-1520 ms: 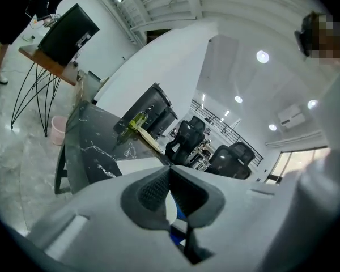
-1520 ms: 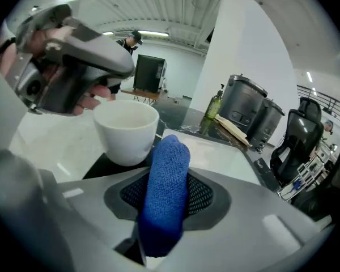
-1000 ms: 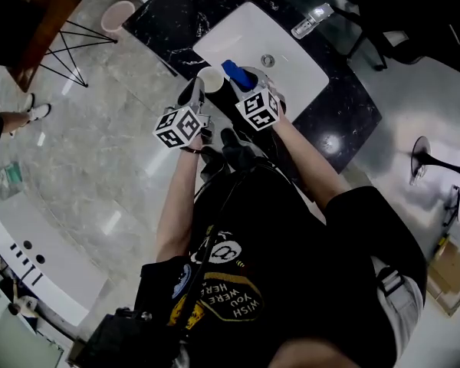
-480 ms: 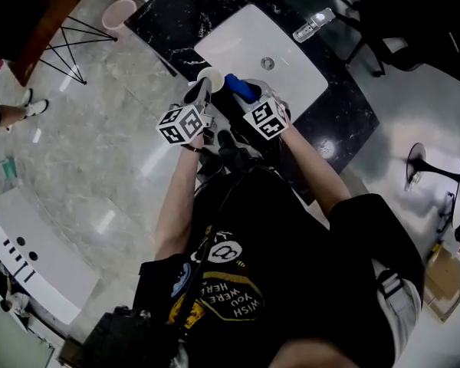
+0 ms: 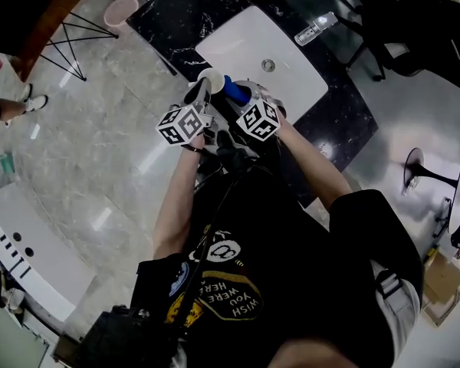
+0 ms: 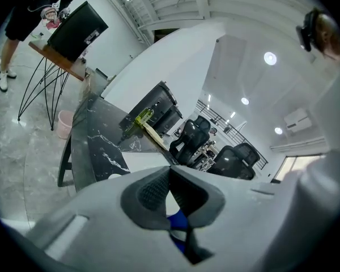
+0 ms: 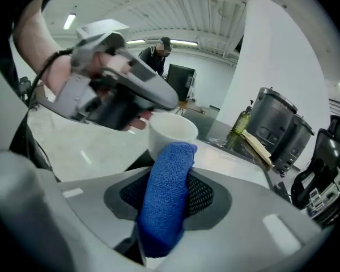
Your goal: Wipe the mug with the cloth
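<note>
Two clamped grips: left gripper [image 6: 170, 181] on mug [image 7: 171, 134] rim, right gripper [image 7: 165, 208] on cloth [image 7: 171, 169] touching it, near sink [image 5: 295, 64] edge.

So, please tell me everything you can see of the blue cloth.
The blue cloth looks like soft microfibre with a fine nubby weave. It is rolled into a thick bundle and clamped between the jaws of the right claw, pointing forward past them. Its rounded tip appears to press the side of the white mug.
</note>
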`<state>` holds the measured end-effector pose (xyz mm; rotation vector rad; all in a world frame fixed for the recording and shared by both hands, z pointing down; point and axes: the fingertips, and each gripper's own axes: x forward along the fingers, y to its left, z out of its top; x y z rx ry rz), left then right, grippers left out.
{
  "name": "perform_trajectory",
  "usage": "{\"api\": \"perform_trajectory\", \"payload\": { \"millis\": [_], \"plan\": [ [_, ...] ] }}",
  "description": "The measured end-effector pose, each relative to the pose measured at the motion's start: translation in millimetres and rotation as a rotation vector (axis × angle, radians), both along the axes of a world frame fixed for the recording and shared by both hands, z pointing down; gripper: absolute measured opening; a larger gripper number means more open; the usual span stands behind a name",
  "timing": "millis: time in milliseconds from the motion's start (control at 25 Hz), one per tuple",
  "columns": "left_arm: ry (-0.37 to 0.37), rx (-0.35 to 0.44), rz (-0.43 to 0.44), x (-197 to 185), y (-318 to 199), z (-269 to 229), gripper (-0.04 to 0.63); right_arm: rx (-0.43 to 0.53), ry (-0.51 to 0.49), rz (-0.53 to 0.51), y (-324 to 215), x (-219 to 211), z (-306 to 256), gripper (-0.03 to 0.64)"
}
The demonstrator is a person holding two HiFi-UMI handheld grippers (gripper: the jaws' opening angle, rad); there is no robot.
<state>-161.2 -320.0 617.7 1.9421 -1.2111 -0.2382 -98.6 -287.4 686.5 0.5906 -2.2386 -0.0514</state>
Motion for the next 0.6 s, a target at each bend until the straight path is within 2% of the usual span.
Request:
{"api": "perform_trajectory", "payload": {
  "millis": [80, 120, 200, 320, 480, 600],
  "plan": [
    [-0.023, 0.002, 0.003, 2, 1, 0, 0.003, -0.023, -0.064, -0.026, 16, -1, -9, 0.147],
    [-0.022, 0.001, 0.003, 3, 1, 0, 0.003, -0.030, -0.096, -0.006, 13, 3, -12, 0.147],
    [-0.012, -0.001, -0.002, 3, 1, 0, 0.003, -0.024, -0.139, 0.092, -11, 16, -18, 0.146],
    [-0.017, 0.007, -0.010, 1, 0, -2, 0.003, -0.019, -0.123, 0.193, -50, 23, -14, 0.146],
    [-0.027, 0.008, -0.017, 3, 0, -4, 0.003, -0.066, -0.025, 0.099, -38, 7, 14, 0.146],
    [-0.028, 0.007, -0.024, 4, 2, -4, 0.003, -0.085, -0.044, 0.041, 0, 2, 6, 0.146]
  ]
}}
